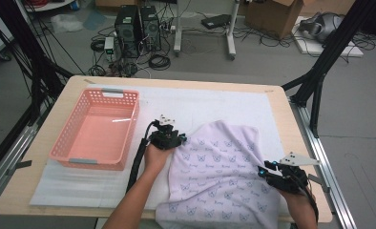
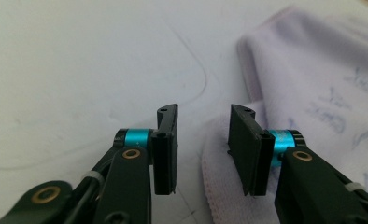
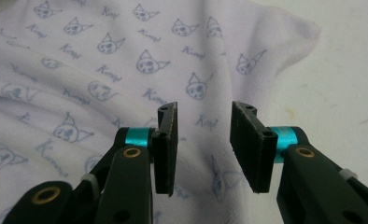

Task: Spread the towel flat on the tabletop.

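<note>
Lilac cat-print towel point(image 1: 219, 176) lies half-spread on the desk point(image 1: 281, 102) — unfolded, nothing yet in the pink plastic basket point(image 1: 96, 128). Left gripper point(image 2: 203, 140) and right gripper point(image 3: 204, 140) hover over the cloth — fingers apart, holding nothing.

The towel point(image 1: 219, 176) is pale lilac, printed all over with small blue cat-face outlines and blue script words. The basket point(image 1: 96, 128) is salmon pink with grey handle strips. The bench point(image 1: 43, 138) is light wood under a white mat point(image 1: 200, 102). Both grippers have black jaws with turquoise rings and brass-coloured rivets.
</note>
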